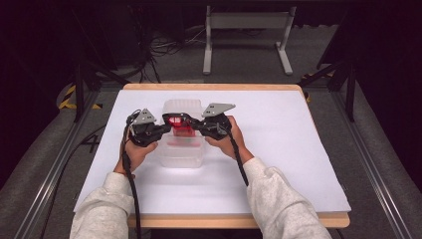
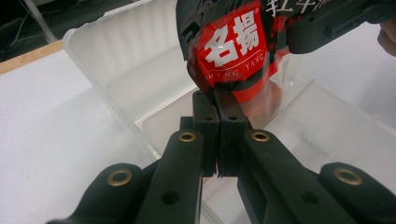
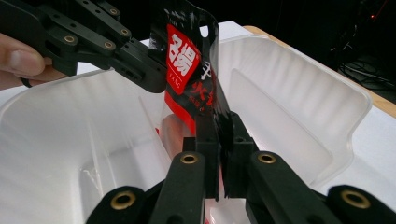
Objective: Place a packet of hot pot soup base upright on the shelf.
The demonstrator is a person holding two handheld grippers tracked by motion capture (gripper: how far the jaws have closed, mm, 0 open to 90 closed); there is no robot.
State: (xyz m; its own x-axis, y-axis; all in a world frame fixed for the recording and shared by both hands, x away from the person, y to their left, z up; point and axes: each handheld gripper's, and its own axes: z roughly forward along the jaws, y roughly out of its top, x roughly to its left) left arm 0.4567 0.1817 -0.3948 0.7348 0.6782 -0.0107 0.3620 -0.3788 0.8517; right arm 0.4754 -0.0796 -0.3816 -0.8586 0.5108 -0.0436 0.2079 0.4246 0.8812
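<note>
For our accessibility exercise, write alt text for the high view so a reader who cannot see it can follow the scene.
A person's left gripper and right gripper both pinch a red-and-black snack packet above an open clear plastic container. The container sits on a white sheet covering a wooden table, with the person's grey sleeves entering from the bottom.

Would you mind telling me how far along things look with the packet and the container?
The clear plastic container already stands open. Both the left gripper and the right gripper are shut on the red-and-black snack packet, held above the container. It has not been set down inside.
</note>
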